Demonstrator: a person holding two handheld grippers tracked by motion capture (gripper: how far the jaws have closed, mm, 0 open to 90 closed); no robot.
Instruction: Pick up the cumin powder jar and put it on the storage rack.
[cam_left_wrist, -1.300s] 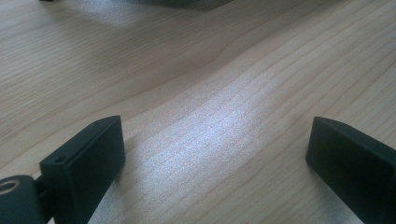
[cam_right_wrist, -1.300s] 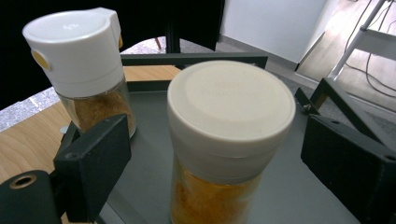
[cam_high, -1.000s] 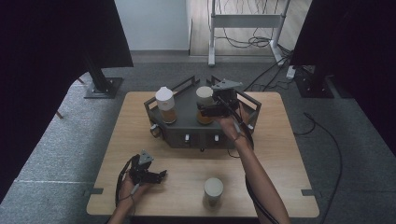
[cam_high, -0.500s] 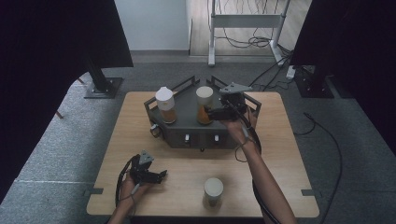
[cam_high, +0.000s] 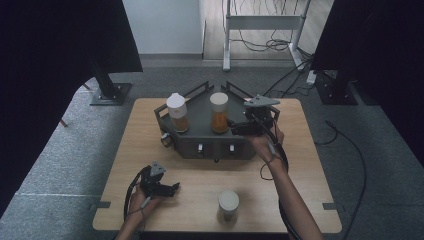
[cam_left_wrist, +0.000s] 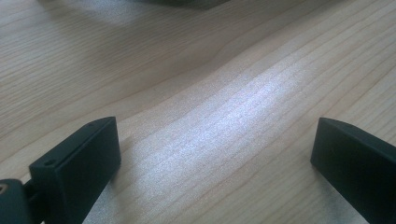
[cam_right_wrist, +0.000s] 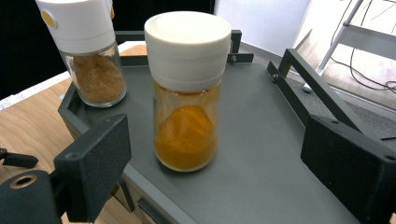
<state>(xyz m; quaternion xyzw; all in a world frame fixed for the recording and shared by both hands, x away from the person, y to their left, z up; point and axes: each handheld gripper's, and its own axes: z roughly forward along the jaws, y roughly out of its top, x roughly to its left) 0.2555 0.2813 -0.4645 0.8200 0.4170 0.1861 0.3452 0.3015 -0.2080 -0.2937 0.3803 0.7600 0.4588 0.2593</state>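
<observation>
Jaws stand apart on the right gripper (cam_right_wrist: 215, 163), clear of the orange spice jar (cam_right_wrist: 187, 88) on the grey tray (cam_right_wrist: 261, 140). Left gripper (cam_left_wrist: 215, 154) gapes over the bare table (cam_left_wrist: 196, 93). No label is readable.

The right gripper (cam_high: 239, 128) now sits pulled back to the right of the orange-powder jar (cam_high: 219, 112), its jaws apart and clear of the glass.
</observation>
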